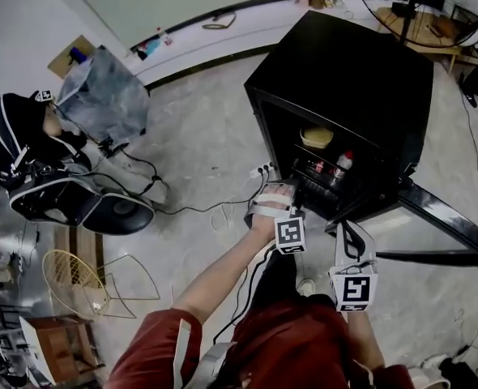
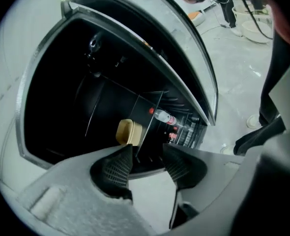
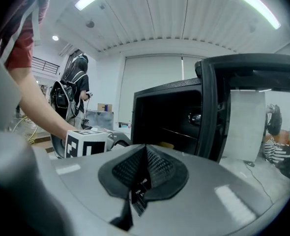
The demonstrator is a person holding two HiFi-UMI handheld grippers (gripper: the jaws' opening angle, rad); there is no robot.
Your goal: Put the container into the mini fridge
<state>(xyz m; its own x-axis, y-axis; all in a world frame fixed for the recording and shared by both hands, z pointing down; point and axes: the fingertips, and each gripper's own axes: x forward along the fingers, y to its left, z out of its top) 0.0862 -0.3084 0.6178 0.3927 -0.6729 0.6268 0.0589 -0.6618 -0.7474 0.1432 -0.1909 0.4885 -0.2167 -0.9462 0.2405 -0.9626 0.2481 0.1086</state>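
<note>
Grey marbled floor [image 1: 198, 128] bears the black mini fridge [image 1: 360, 71], door open.

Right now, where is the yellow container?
In the head view, the yellow container sits in the upper part of the open mini fridge, above and left of the red-capped bottle.

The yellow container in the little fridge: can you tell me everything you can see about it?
The container is a pale yellow tub with rounded corners, and it looks like plastic. It sits upright on the upper glass shelf inside the black mini fridge, whose door stands open. Only the shelf seems to touch it. The left tongs are open in front of the fridge, apart from the tub.
</note>
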